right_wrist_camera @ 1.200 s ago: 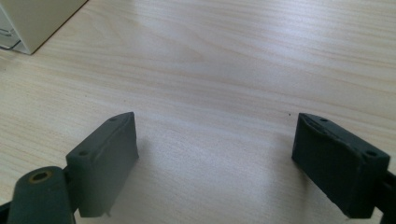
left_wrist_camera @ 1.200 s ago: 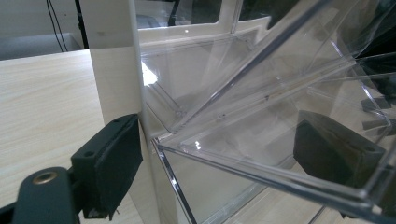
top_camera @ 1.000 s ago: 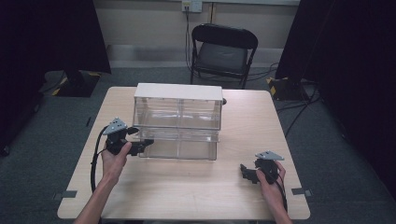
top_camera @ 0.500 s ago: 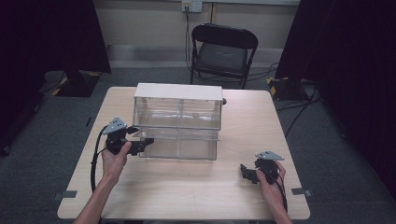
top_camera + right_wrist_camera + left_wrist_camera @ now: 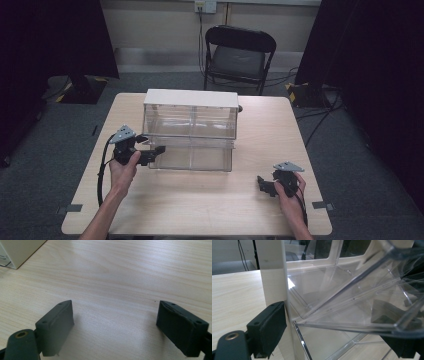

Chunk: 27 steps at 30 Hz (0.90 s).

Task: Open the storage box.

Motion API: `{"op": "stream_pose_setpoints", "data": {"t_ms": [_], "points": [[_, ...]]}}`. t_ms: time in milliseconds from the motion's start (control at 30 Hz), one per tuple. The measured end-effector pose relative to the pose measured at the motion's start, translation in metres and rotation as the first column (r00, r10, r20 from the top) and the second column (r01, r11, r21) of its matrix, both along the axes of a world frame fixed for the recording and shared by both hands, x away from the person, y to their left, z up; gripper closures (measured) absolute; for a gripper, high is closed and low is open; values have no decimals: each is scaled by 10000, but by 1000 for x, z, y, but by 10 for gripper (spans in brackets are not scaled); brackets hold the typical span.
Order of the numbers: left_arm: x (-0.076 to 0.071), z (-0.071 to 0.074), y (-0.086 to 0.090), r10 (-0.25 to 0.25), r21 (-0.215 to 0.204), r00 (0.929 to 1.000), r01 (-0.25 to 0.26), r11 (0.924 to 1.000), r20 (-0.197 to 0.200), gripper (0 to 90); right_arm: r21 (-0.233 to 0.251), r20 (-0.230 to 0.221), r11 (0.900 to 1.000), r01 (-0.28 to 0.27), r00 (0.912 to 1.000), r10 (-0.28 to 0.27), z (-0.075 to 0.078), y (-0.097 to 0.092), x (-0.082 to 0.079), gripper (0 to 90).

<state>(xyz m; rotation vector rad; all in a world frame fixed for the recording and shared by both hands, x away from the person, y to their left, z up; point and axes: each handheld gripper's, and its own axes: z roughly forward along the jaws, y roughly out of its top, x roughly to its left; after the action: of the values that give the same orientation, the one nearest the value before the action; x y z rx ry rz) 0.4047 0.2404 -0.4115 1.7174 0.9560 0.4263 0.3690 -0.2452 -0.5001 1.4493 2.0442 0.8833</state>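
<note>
Clear plastic drawer unit (image 5: 190,131) at centre frame in the high view, standing on the table (image 5: 210,205), lower drawer (image 5: 192,157) pulled partly out toward the bottom edge. Likely light, stiff and slick; thin walls prone to cracking, so best taken by the drawer's front rim or the cream frame post (image 5: 274,277). Left gripper (image 5: 150,154) at the drawer's left corner, jaws spread around post and clear wall, not visibly clamped. Right gripper (image 5: 264,184) at lower right, resting apart, jaws wide over bare wood.
</note>
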Motion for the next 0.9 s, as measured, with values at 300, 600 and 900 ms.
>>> {"op": "stream_pose_setpoints", "data": {"t_ms": [300, 600, 900], "points": [[1, 4, -1, -19, 88, 10000, 19, 10000, 77, 109, -2, 0, 10000, 0, 10000, 0, 0, 0, 0, 133], [-1, 6, -3, 94, 89, 9997, -96, 9999, 222, 98, 5, -4, 10000, 6, 10000, -6, 0, 0, 0, 133], [-2, 8, -1, 91, 74, 9997, -92, 9999, 210, 122, -2, 1, 10000, -1, 10000, 1, 0, 0, 0, 133]]}}
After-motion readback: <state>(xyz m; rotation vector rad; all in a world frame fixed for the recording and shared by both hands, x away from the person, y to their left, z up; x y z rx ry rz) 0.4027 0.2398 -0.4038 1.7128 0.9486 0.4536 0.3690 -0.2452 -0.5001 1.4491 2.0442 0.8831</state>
